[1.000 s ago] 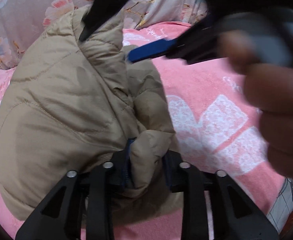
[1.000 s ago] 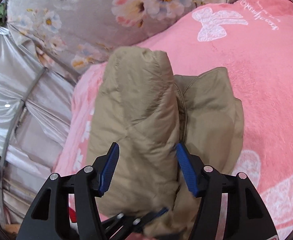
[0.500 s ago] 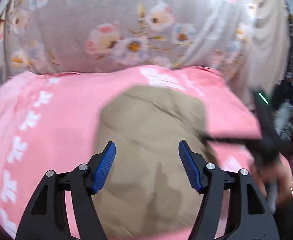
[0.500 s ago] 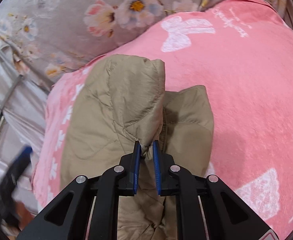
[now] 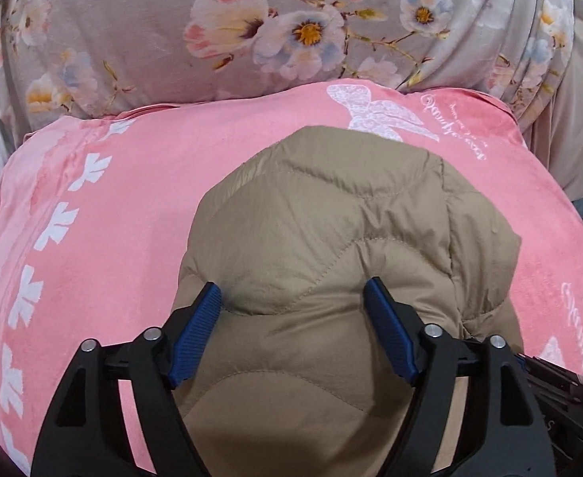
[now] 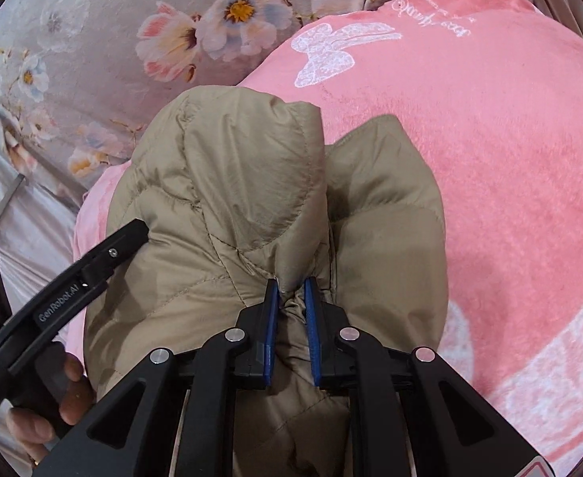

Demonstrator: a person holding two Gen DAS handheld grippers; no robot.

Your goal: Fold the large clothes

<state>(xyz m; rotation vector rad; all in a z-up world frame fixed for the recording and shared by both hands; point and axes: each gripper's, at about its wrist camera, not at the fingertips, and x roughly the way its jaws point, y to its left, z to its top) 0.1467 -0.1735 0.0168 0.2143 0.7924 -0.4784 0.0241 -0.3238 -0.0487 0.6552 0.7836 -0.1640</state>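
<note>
Jacket [image 5: 331,262] bundled on the pink blanket [image 5: 92,278]. Your right gripper [image 6: 291,310] pinches a thin fold; left gripper [image 5: 291,318], jaws just opening, straddles the padding wide, holding nothing. Risk: slick puffy fabric slips the narrow pinch, and the fold springs open.

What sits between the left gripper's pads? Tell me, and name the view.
Quilted jacket fabric bulges up between the left gripper's open pads, which have just been opening; neither pad presses on it. The left wrist view shows this.
</note>
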